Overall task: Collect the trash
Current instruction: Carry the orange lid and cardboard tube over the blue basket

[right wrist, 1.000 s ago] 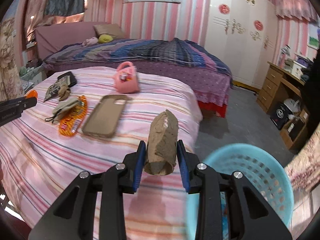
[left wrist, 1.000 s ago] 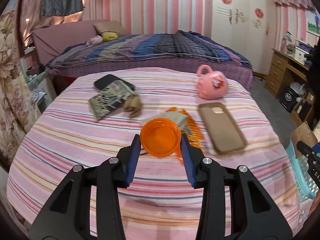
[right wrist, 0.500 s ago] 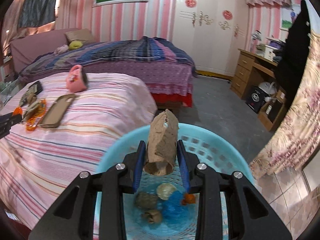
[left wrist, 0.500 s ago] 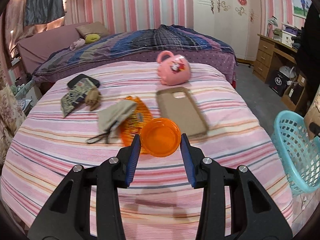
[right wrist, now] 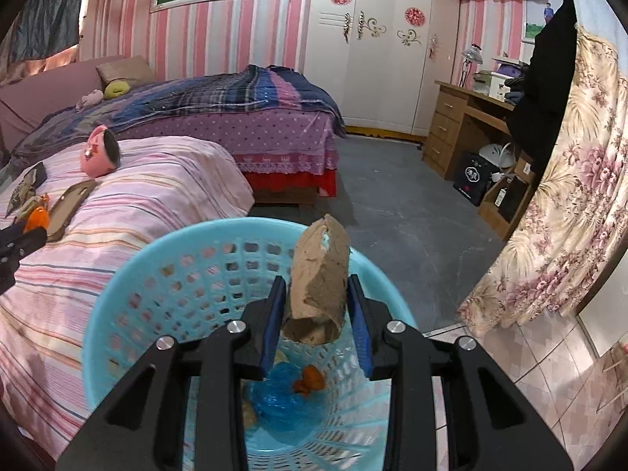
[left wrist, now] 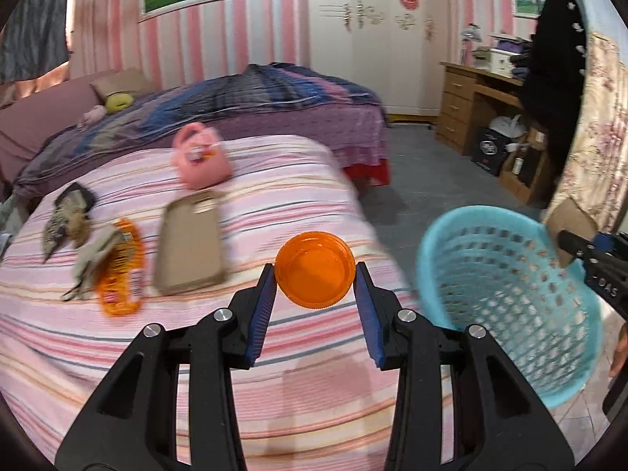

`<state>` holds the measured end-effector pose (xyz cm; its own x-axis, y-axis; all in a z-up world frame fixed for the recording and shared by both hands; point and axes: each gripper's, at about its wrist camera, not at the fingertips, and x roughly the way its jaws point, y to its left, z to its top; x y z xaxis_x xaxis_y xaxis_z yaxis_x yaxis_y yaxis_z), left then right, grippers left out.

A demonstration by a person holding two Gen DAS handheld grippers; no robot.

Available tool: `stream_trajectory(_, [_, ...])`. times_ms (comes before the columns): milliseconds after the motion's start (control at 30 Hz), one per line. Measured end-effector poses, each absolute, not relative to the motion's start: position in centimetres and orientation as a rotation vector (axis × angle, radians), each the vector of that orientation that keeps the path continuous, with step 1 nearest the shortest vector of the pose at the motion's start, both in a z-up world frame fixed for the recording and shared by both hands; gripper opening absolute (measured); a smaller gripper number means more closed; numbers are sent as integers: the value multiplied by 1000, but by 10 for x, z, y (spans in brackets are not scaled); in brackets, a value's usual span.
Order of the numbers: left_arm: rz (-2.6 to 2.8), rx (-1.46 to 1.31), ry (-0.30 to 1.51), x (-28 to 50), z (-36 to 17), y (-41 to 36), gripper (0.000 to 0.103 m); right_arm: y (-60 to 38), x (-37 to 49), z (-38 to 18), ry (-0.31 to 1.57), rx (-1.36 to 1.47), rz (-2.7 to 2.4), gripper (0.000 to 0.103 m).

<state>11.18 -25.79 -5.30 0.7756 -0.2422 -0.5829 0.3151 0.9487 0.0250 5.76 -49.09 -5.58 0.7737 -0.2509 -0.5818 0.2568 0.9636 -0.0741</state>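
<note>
**Both grippers loaded, the right one over the basket**

My left gripper is clamped on an orange plastic lid, its blue pads pressing the lid's rim from either side, hollow face toward the camera. It hangs over the near edge of the pink striped bedspread. Behind it on that bedspread lie a tan phone case, an orange snack wrapper with a pale crumpled scrap partly on top of it, a patterned packet farther left, and a pink toy handbag toward the far side. This view is blurred, so I cannot tell finer detail on them.

To the right of the bed stands the light-blue plastic basket, its perforated wall facing me. Beyond its rim, the tip of my other gripper shows at the right edge.

My right gripper is closed on a brown cardboard tube, held upright and slightly tilted, pads against its sides. It hangs above the basket's open mouth. At the bottom of the basket I see a crumpled blue wrapper, a small orange scrap touching it, and a beige piece just beside it.
</note>
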Motion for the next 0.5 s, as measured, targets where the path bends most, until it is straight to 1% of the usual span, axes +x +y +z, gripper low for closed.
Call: stream_trajectory(500, [-442, 173, 626, 114, -57, -358, 40, -528, 52, -66, 622, 111, -315, 32])
